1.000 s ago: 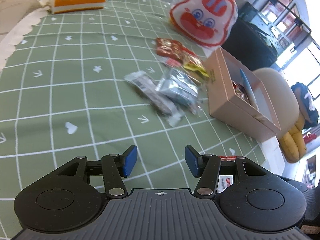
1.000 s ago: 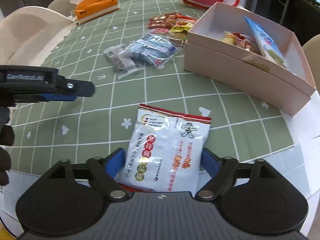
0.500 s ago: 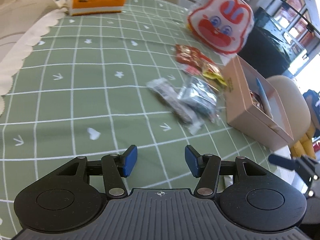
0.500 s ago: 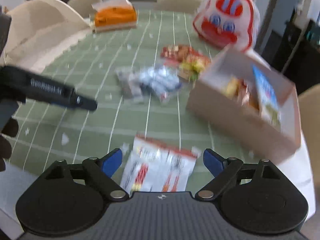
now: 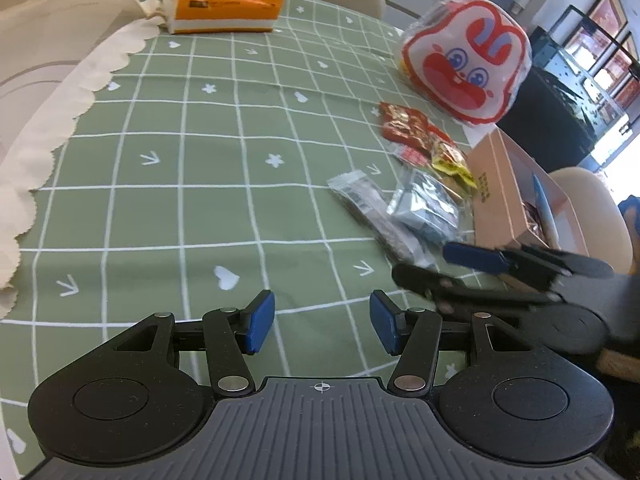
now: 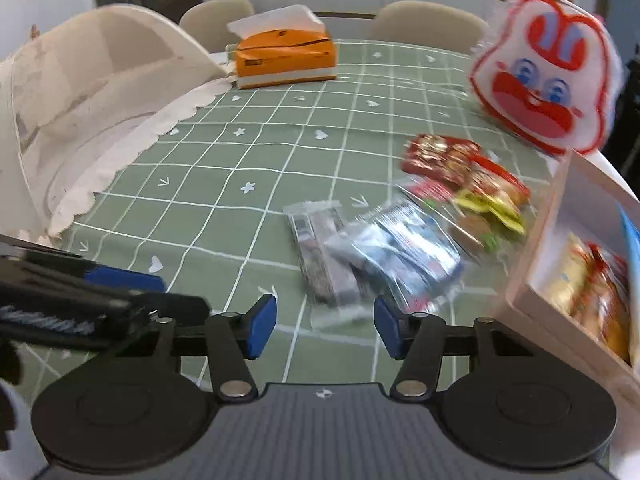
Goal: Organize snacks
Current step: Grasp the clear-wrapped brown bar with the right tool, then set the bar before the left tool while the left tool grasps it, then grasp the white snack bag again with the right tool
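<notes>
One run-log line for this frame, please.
left gripper: open, empty | right gripper: open, empty, facing clear snack packets | pink box: holds snacks | rest loose on table

— How do we find the light?
— Bright, even daylight; windows (image 5: 608, 60) at the left view's far right are blown out white.
— And sharpness?
— In our right view the snack packets (image 6: 400, 248) and box (image 6: 580, 272) smear with motion blur. Fisheye bends the grid tablecloth (image 5: 200, 184) lines; corners go dark.
</notes>
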`<control>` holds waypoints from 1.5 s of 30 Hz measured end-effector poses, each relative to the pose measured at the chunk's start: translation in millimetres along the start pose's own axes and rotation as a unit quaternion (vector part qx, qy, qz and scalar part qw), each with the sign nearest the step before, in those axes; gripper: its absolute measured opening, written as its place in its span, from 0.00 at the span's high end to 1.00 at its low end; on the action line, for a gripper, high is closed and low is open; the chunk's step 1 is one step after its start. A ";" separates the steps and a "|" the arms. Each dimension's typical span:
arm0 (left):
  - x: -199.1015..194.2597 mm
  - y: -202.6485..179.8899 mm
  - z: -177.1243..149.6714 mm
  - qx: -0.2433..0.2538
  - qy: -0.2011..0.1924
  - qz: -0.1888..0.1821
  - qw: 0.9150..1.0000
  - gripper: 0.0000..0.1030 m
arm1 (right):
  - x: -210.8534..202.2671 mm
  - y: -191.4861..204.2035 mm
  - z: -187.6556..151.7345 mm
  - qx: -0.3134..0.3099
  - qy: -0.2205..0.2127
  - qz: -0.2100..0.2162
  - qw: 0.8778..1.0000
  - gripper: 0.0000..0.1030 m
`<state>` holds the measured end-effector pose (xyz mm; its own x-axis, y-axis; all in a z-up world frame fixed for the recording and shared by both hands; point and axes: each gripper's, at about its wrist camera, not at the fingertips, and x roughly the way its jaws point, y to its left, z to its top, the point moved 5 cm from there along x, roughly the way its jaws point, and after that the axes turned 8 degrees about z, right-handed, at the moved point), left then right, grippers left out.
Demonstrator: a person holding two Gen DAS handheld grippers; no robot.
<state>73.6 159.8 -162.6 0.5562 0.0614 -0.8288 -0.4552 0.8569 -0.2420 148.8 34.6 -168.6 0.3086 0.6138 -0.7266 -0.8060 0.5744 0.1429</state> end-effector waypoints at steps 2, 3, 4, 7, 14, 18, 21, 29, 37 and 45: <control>-1.1 5.8 0.8 -0.004 -0.001 0.005 1.000 0.44 | 10.3 -4.1 6.7 0.003 0.001 0.002 1.000 0.47; -1.6 8.1 0.9 -0.006 -0.001 0.007 1.000 0.44 | 15.2 -7.1 8.9 0.007 0.004 0.004 1.000 0.47; -1.9 10.2 1.1 -0.008 -0.001 0.009 1.000 0.44 | 21.1 -9.3 10.3 0.010 0.010 0.007 1.000 0.47; -3.2 14.9 1.3 -0.012 -0.002 0.011 1.000 0.44 | 29.5 -10.7 12.2 0.012 0.014 0.003 1.000 0.47; -5.1 14.4 1.2 -0.012 -0.002 0.006 1.000 0.44 | 6.3 12.0 -1.9 0.032 0.021 0.034 0.999 0.61; -10.7 14.4 -3.5 -0.015 -0.004 -0.008 1.000 0.44 | -11.8 31.7 -18.3 0.056 0.029 0.083 0.995 0.60; -13.4 18.3 -10.1 -0.032 0.001 -0.017 0.999 0.44 | -20.1 39.3 -31.5 0.090 0.043 0.130 0.987 0.57; 6.3 -17.6 -12.9 0.017 0.020 -0.024 0.999 0.44 | -75.9 4.7 -55.0 0.104 -0.010 0.041 0.994 0.49; 23.6 -60.9 -10.5 0.112 0.006 0.009 0.994 0.43 | -116.0 -56.6 -102.8 0.199 -0.012 -0.045 0.979 0.42; 23.8 -72.0 -16.0 0.177 -0.001 0.032 0.984 0.45 | -112.6 -62.8 -133.9 0.292 -0.006 -0.008 0.956 0.33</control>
<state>108.5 91.5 -173.0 0.5357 0.1214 -0.8356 -0.2191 0.9757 0.0013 97.0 -143.1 -185.8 0.3266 0.6071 -0.7244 -0.3834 0.7856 0.4856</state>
